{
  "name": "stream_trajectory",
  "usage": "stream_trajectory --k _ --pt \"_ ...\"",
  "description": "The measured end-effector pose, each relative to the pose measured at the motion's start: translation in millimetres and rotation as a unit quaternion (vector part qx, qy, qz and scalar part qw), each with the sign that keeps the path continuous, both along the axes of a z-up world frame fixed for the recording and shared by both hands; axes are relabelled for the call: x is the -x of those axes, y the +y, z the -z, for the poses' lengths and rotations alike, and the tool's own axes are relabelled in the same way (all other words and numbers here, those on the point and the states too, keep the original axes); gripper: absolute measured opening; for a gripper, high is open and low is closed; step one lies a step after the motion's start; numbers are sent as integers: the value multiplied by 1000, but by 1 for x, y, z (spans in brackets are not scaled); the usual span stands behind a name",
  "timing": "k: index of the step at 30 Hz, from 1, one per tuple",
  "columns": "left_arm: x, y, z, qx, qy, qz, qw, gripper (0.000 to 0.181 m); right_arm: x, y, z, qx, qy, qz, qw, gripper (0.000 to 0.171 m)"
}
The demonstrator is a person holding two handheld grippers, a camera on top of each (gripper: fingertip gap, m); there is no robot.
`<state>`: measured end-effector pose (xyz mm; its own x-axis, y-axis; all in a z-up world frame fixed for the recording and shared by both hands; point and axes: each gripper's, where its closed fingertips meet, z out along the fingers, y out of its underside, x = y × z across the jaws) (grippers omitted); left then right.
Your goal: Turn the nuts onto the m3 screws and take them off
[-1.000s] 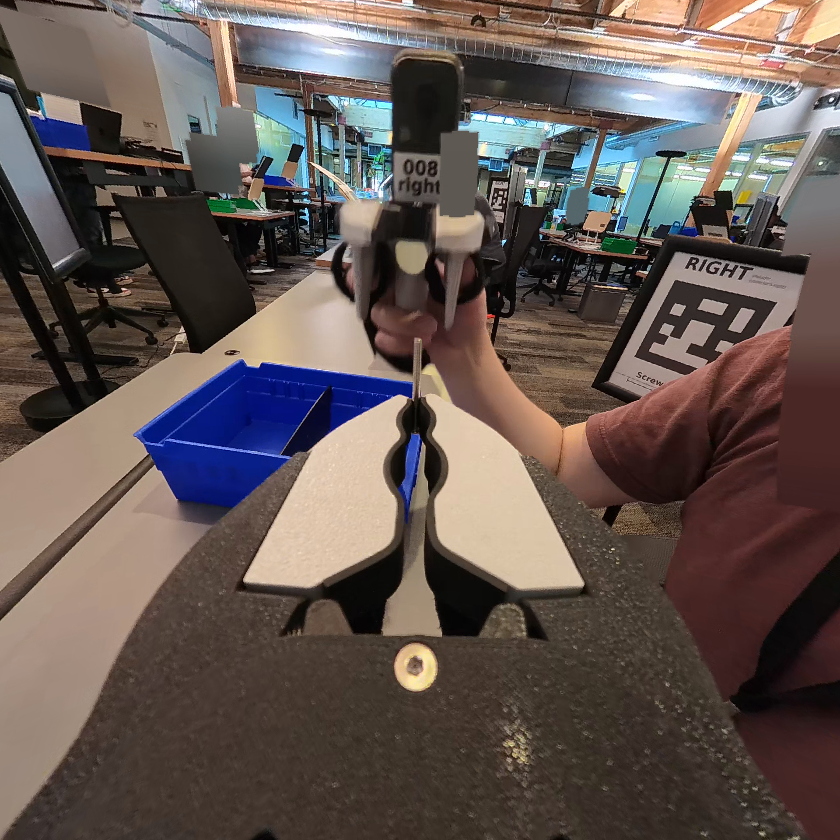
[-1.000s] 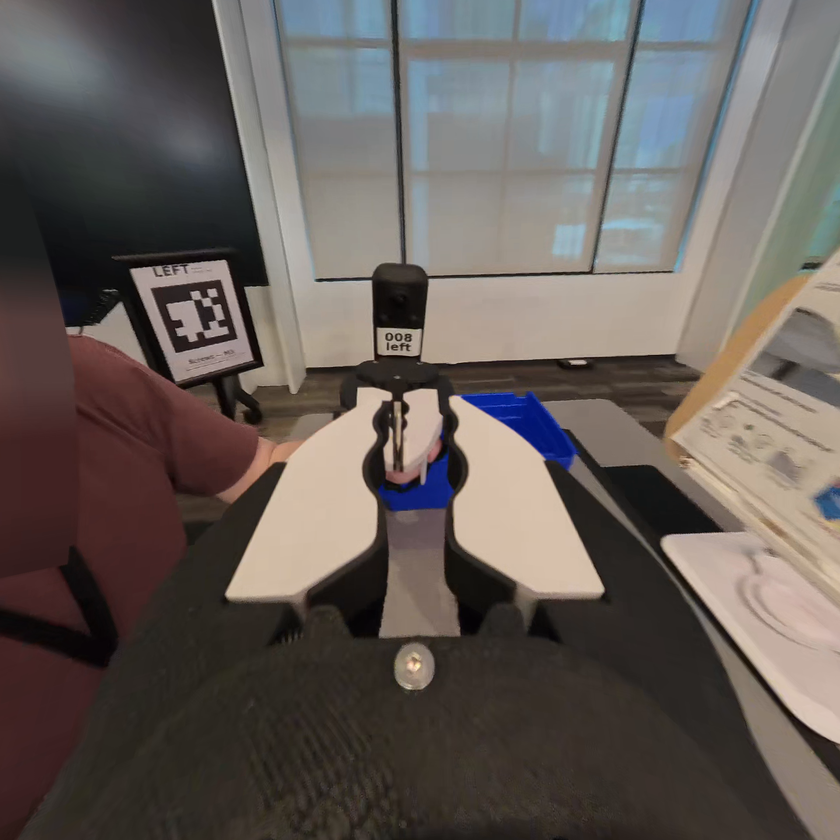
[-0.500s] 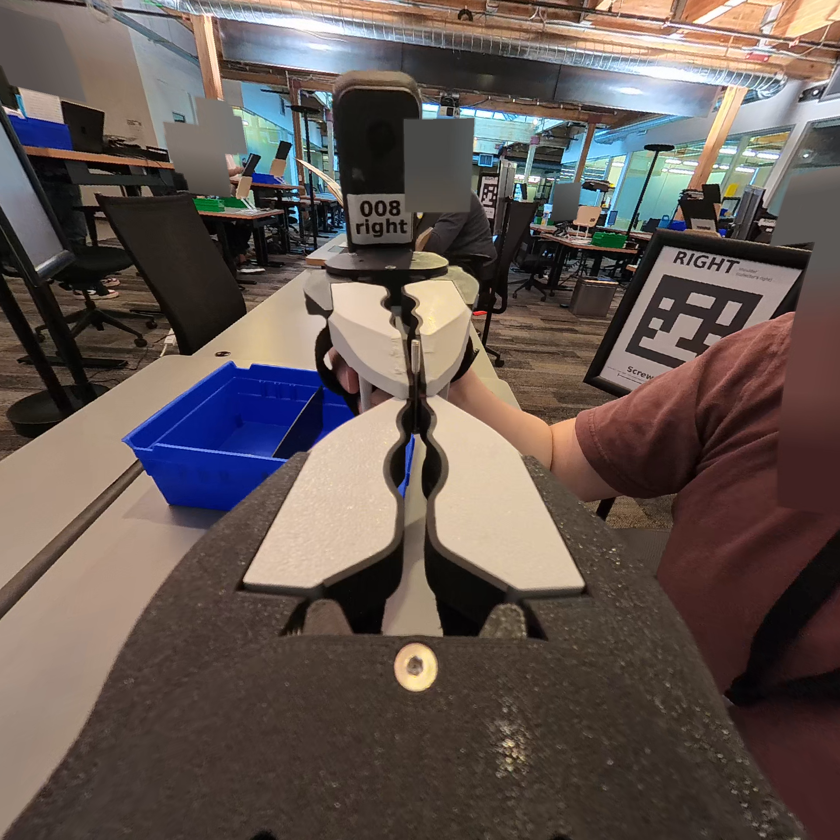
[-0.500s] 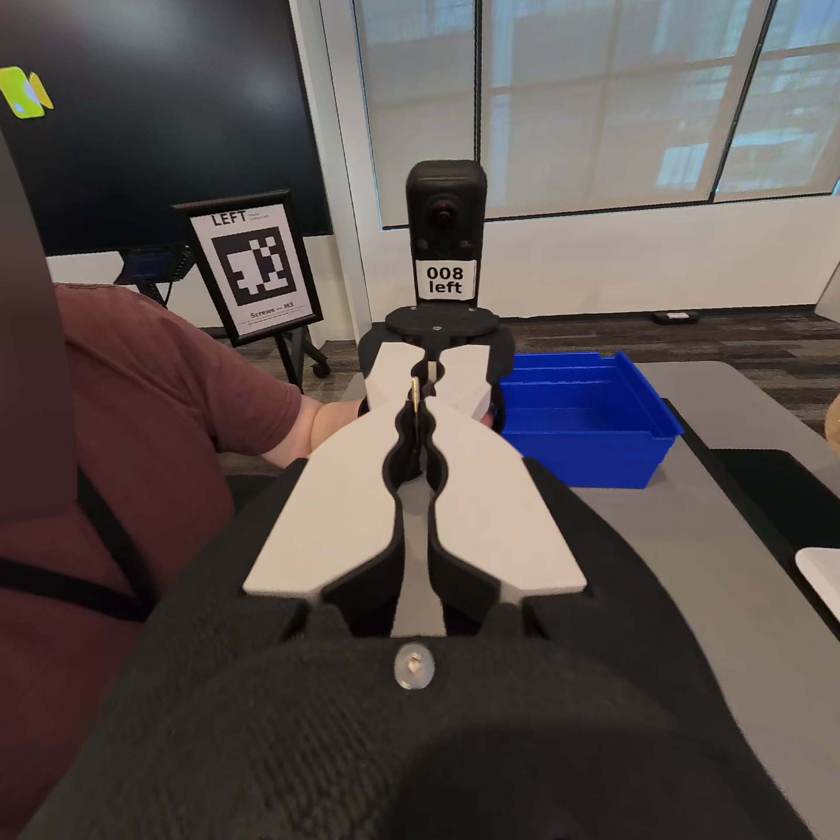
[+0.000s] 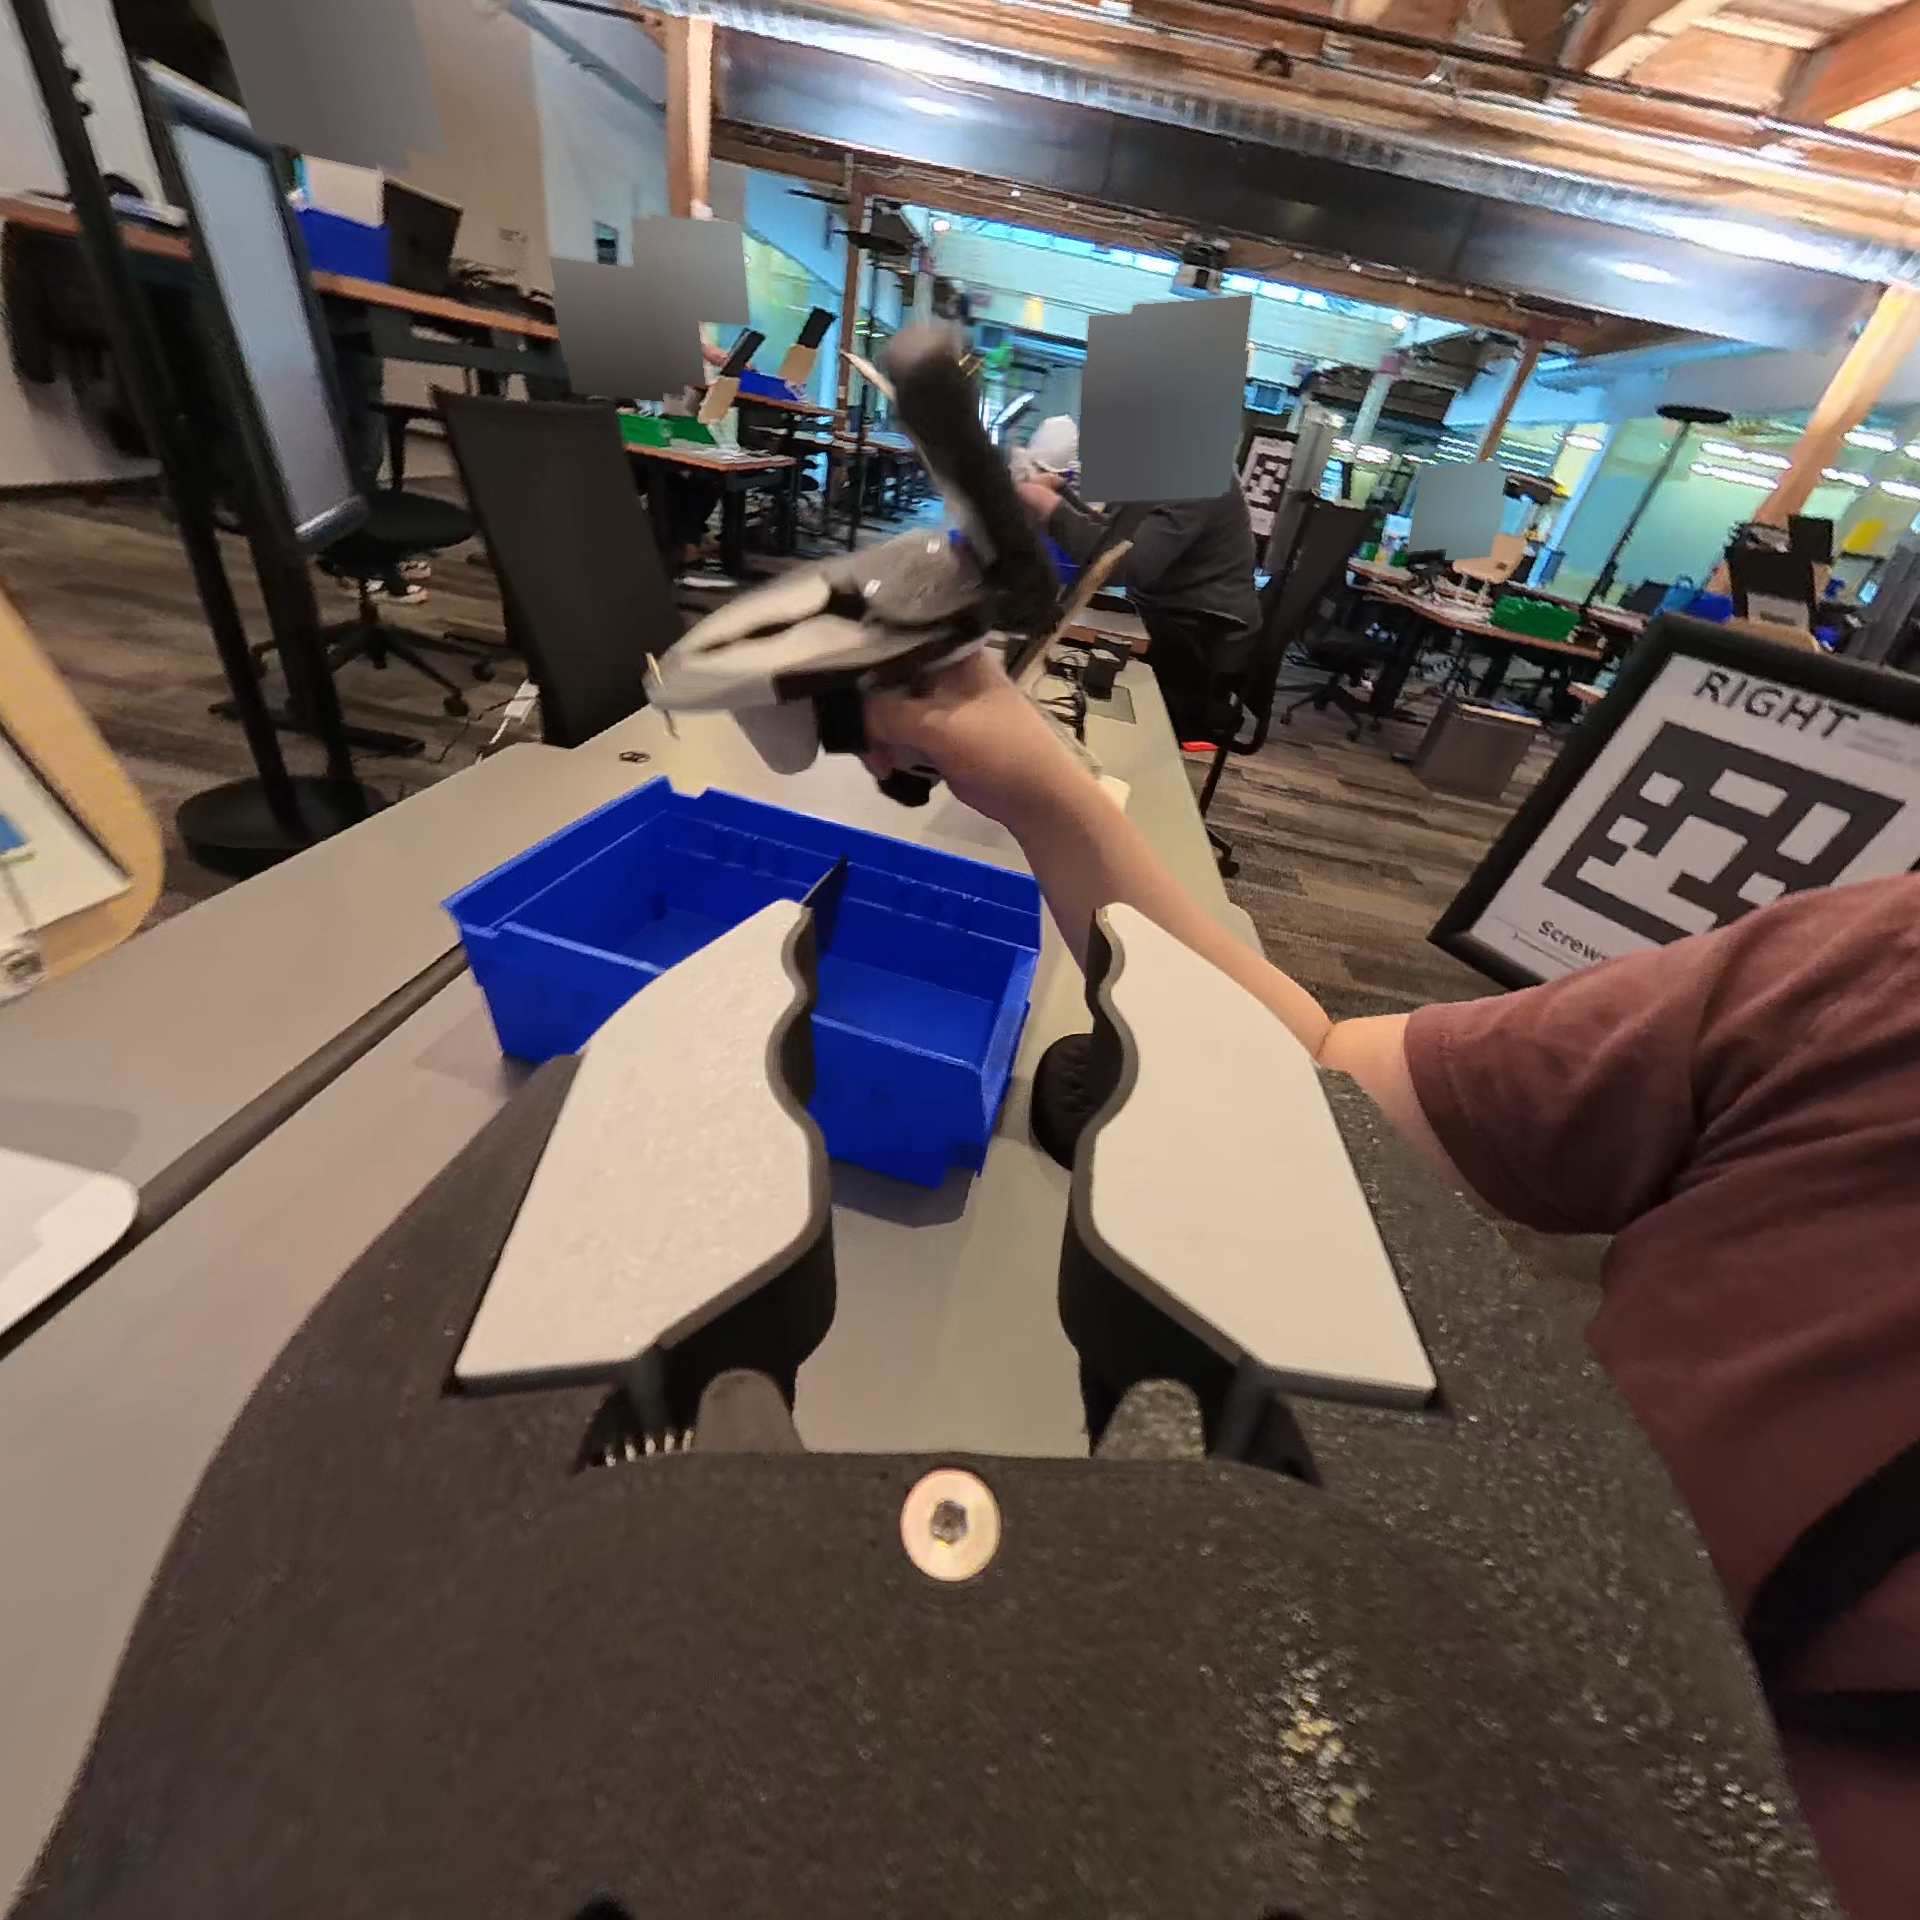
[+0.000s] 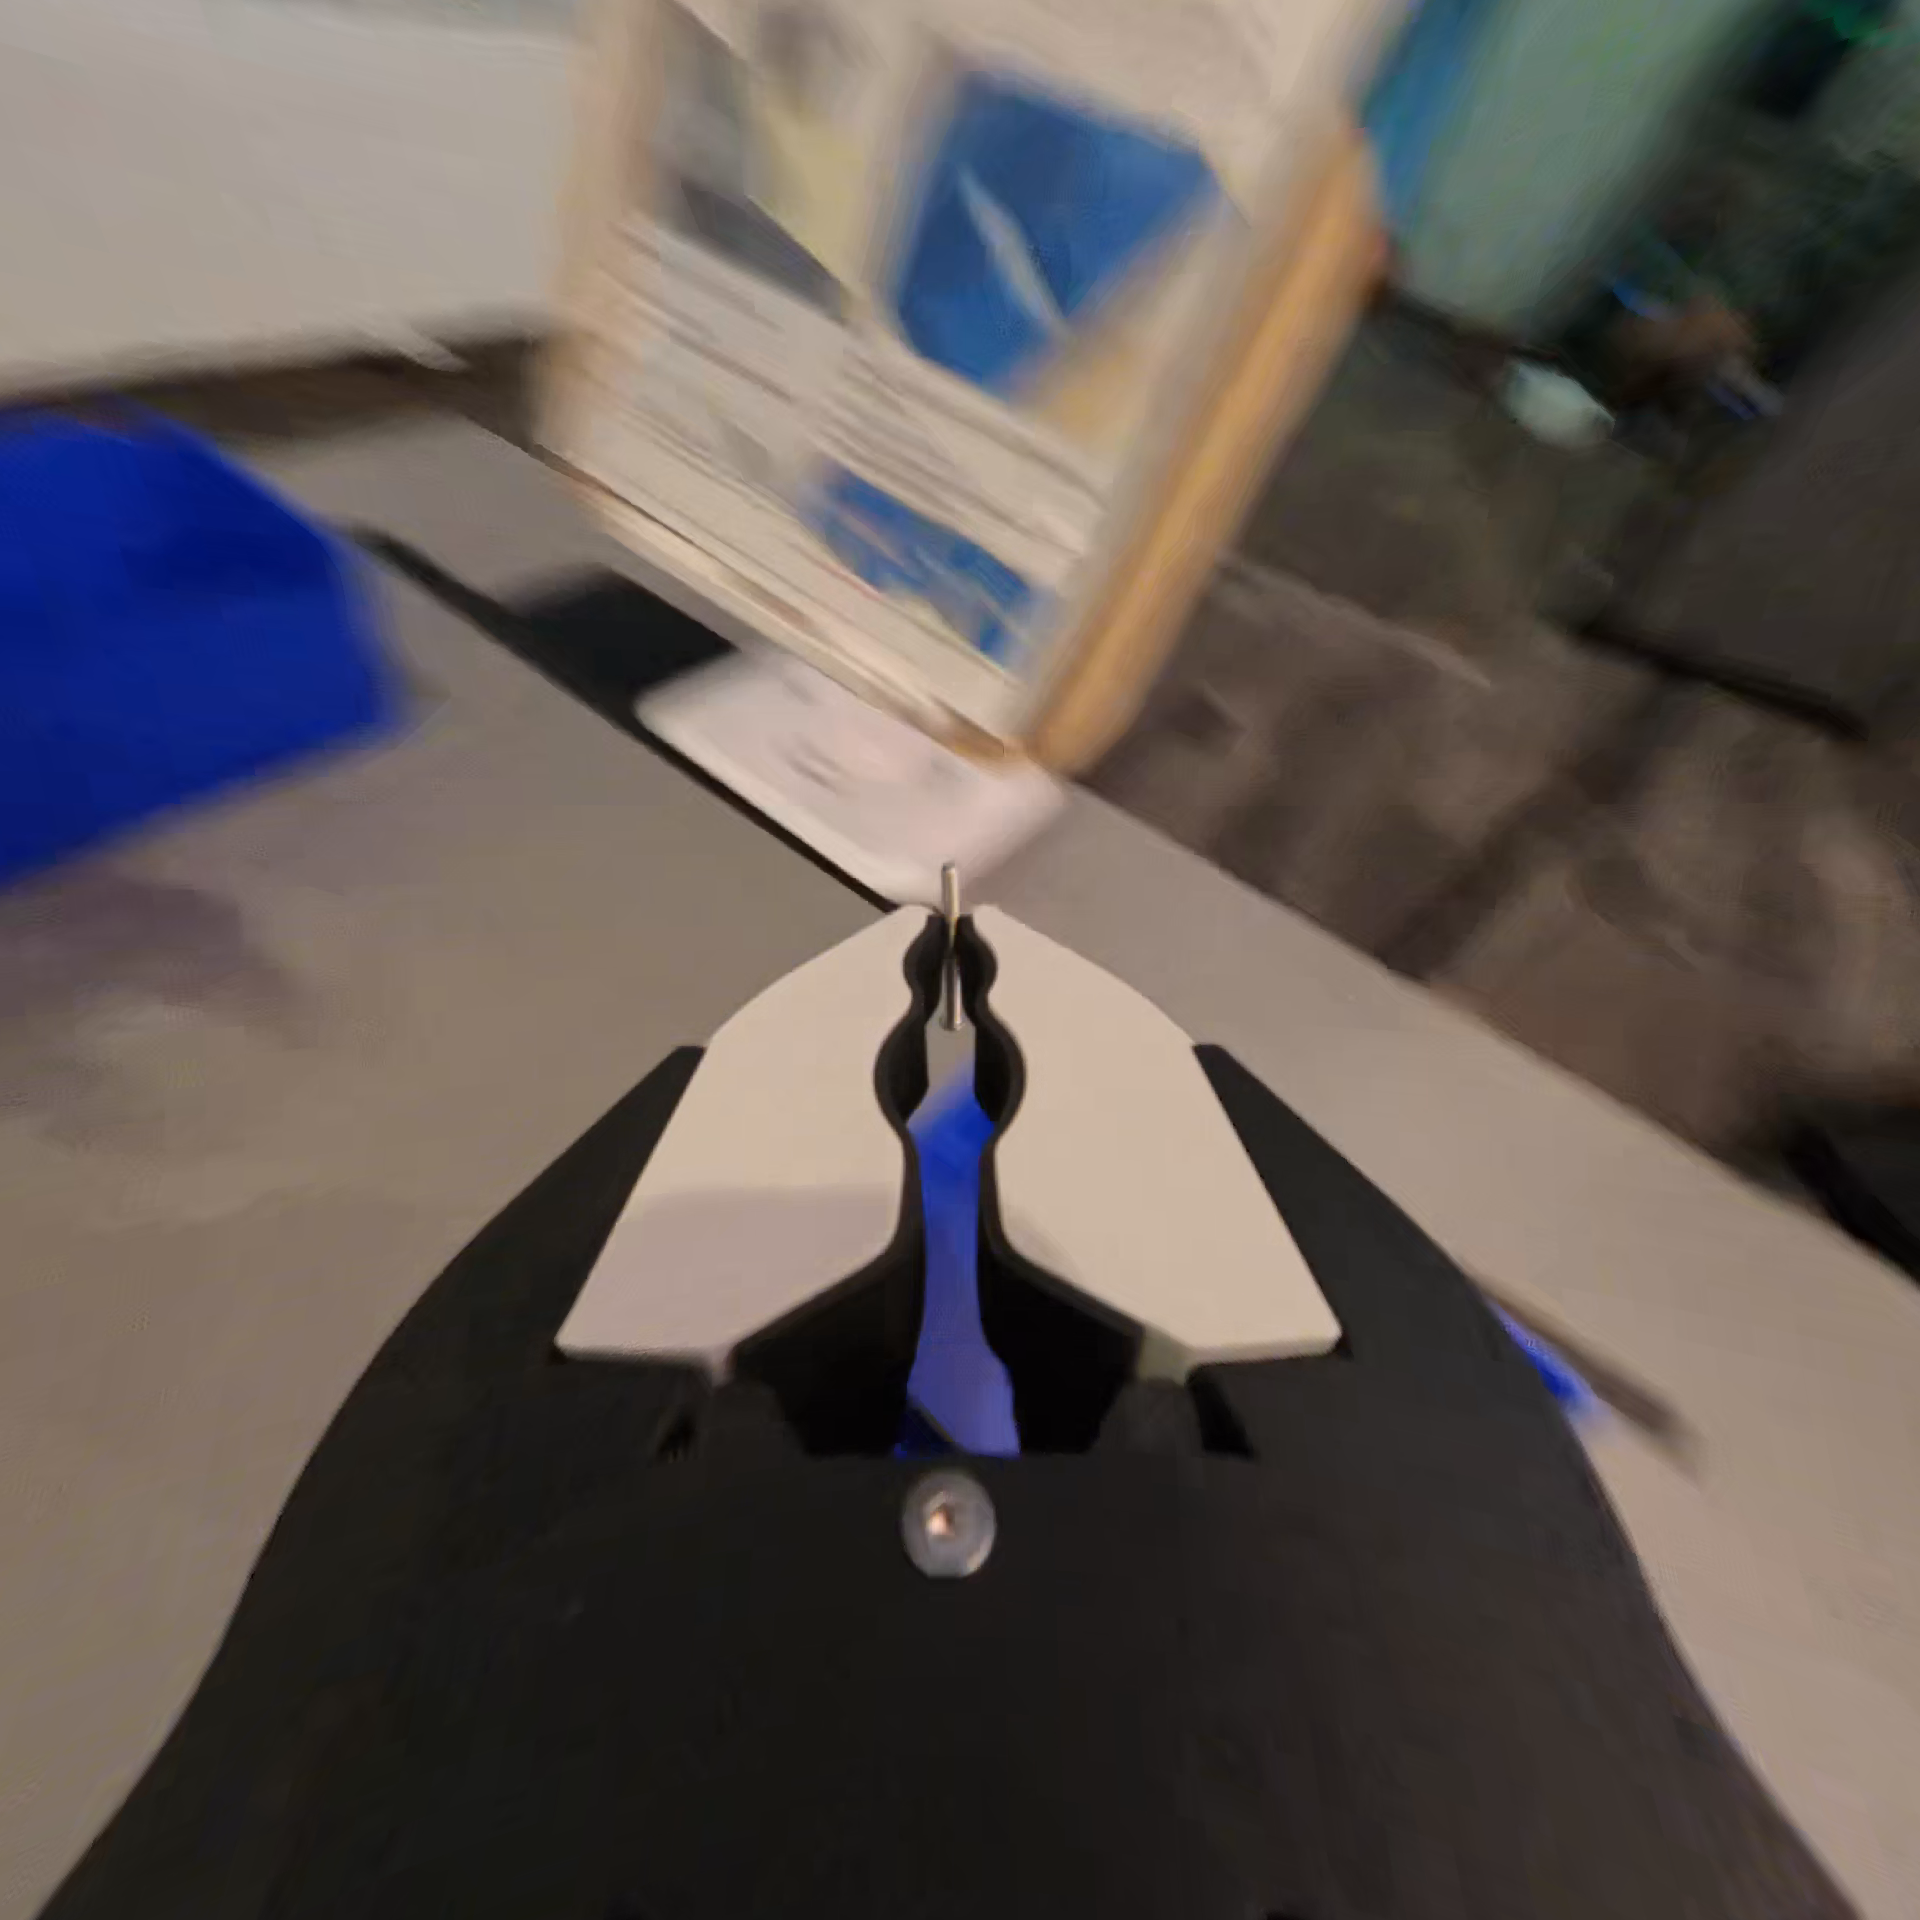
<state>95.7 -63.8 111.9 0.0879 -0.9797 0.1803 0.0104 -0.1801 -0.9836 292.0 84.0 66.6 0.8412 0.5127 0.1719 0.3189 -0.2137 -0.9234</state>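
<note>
Your left gripper (image 5: 951, 1023) is now hanging wide open and empty. Your right gripper (image 6: 948, 920) is swinging away over the blue bin (image 5: 727, 935), still pinching the screw (image 6: 948, 956); through the blur, I cannot tell whether a nut is on it.

Blue divided bin (image 5: 914, 997) on grey table (image 5: 260, 997), framed marker sign (image 5: 1714, 831), office chairs (image 5: 561, 551)

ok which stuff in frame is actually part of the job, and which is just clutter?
Job:
screw, pinched in right claw
left claw, open, empty
blue bin

Clutter:
framed sign
instruction board
white sheet
chairs
</note>
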Motion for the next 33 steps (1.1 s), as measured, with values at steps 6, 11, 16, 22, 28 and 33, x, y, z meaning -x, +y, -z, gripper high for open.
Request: stream_trajectory --k 6,11,16,22,28,33 --pt "4 6 2 9 9 -6 1000 50 -96 29 100 186 -70 169 965 3" --pt "0 5 9 1 29 -6 1000 50 -105 22 145 293 -78 175 937 5" --pt "0 6 7 1 21 -8 1000 48 -102 19 161 327 -94 167 925 5" --pt "5 7 4 0 20 -13 1000 48 -98 21 159 318 -104 158 929 13" --pt "45 29 -10 -12 36 -84 996 47 -93 22 104 221 -76 157 960 13" --pt "118 55 -9 -1 106 -187 977 45 -82 15 70 168 -75 144 972 13"
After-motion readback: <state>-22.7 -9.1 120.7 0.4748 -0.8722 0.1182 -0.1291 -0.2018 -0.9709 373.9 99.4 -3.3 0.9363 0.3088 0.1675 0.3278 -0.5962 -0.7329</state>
